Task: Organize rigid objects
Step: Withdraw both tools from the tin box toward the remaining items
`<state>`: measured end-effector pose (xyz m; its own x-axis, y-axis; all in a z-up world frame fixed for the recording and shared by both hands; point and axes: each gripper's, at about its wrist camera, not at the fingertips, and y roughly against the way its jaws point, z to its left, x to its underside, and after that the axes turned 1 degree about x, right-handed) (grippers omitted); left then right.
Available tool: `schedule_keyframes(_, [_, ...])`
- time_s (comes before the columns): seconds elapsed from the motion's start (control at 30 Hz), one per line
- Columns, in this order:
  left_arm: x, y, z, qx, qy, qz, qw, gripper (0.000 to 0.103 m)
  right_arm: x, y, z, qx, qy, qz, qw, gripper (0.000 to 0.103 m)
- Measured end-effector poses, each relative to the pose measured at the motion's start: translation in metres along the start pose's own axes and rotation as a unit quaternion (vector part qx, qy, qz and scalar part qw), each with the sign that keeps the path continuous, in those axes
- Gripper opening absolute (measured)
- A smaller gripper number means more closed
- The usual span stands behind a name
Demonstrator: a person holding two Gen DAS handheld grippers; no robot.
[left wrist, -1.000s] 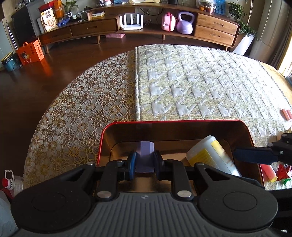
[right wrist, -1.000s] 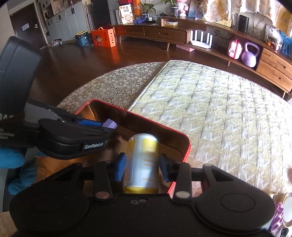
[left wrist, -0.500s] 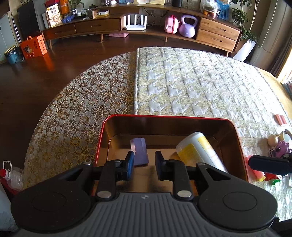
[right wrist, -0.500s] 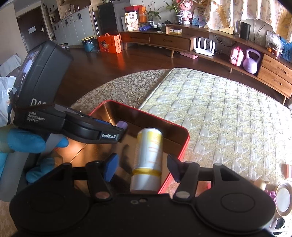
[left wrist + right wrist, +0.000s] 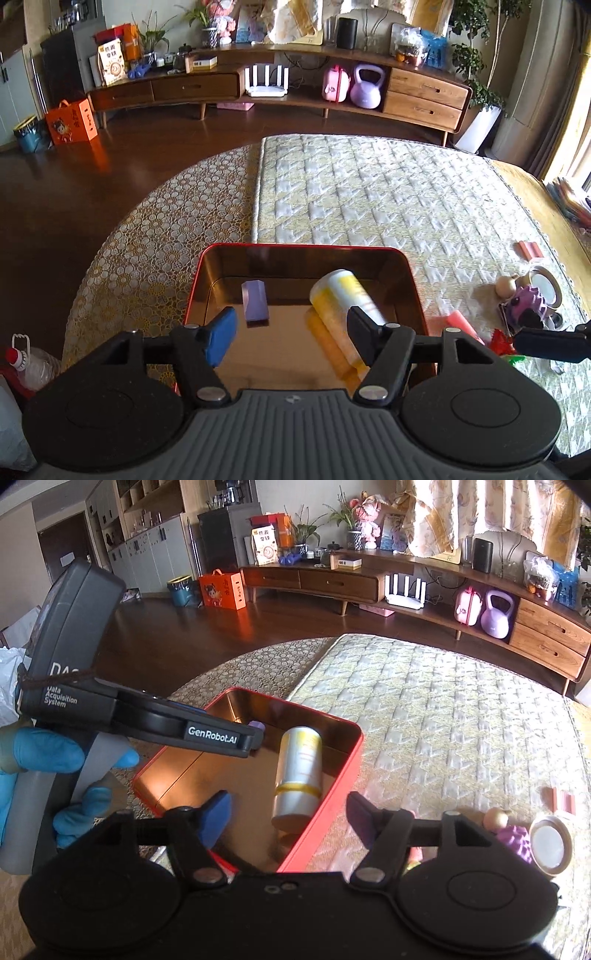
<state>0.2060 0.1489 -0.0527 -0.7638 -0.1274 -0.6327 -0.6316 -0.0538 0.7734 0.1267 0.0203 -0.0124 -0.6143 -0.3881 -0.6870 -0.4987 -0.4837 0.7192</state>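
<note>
Two grippers opening, nothing gripped — loose toys [image 5: 517, 838] lay right of tin [image 5: 332, 775], nearer right gripper [image 5: 288, 812] than left gripper [image 5: 291, 332].

Red-rimmed tin [image 5: 376, 248] with coppery interior holds a lilac block [image 5: 255, 302] and a white-and-yellow can [image 5: 345, 295]. Quilted cover [image 5: 388, 199]: cream-and-gold houndstooth. Glove [image 5: 40, 749]: blue.

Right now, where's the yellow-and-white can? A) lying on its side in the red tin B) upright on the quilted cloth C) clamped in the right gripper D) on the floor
A: the can lies on its side inside the red tin, beside the purple block, touched by neither gripper.
</note>
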Motion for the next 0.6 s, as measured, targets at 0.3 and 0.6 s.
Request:
schedule_keyframes(0.3, [0.016,0.032,-0.034,0.034,-0.01,-0.013,0.9993,0.075,0.024,0.047,-0.018,0.013,-0.028,-0.025,0.999,0.093])
schedule_keyframes(0.6, [0.03,0.056,-0.069,0.062,-0.009,-0.046,0.997,0.086,0.063,0.089,-0.05,0.04,-0.068,-0.04,0.996,0.103])
